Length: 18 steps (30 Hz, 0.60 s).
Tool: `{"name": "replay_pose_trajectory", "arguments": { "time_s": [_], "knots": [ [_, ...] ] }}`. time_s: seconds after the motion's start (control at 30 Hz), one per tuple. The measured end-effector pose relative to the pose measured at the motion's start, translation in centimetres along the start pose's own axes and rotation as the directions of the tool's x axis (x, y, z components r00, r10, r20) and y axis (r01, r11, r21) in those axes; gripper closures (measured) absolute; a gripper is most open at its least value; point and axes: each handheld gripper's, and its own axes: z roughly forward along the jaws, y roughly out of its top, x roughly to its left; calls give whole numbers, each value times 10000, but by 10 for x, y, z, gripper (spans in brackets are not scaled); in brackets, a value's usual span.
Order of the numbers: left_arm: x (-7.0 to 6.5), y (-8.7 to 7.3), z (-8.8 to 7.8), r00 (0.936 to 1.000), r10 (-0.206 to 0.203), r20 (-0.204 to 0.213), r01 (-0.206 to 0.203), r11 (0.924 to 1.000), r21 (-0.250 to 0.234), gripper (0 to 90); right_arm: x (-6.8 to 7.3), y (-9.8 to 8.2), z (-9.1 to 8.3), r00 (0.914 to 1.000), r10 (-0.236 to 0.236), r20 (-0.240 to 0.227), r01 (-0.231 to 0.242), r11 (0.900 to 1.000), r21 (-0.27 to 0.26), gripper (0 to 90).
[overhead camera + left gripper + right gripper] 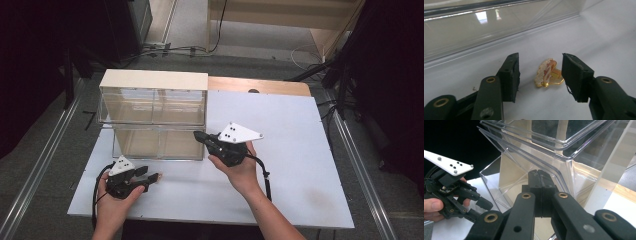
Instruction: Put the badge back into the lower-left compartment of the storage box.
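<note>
A small gold and white brooch [547,73] lies flat on the white table [609,37]. My left gripper [540,58] is open, with one jaw on each side of the brooch and neither pad touching it. In the high view the left gripper [151,177] is low at the table's front left. My right gripper [539,172] is shut, and its tips rest against the rim of the pulled-out lower drawer [499,185]. I cannot tell whether it pinches the rim. From above, the right gripper [198,135] sits at that drawer's [160,145] right front corner.
A clear plastic drawer cabinet [152,95] with a pale wooden top stands at the table's back left. Its transparent wall [486,27] rises just beyond the brooch. The table's front edge [210,217] is near both hands. Cables lie on the floor behind.
</note>
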Motion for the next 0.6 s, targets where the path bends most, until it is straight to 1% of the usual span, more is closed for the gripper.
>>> {"name": "replay_pose_trajectory", "arguments": {
  "time_s": [0.2, 0.37, 0.4, 0.6],
  "knots": [
    [-5, 0, 4, 9996, 276, -79, -274, 9994, 223, 567, 0, 0, 0, 10000, -2, -6, 2, 10000, 12, 881],
    [-9, 0, 7, 9982, 590, 117, -595, 9972, 459, 587, 0, 0, 0, 10000, 19, -24, -19, 10000, 12, 882],
    [-10, 0, 7, 9977, 672, 134, -677, 9966, 471, 605, 0, 0, 0, 10000, 24, -29, -24, 10000, 11, 882],
    [-12, -1, 6, 9964, 761, 383, -778, 9959, 454, 699, 0, 0, 1, 10000, 51, -21, -51, 10000, 29, 881]
  ]
}}
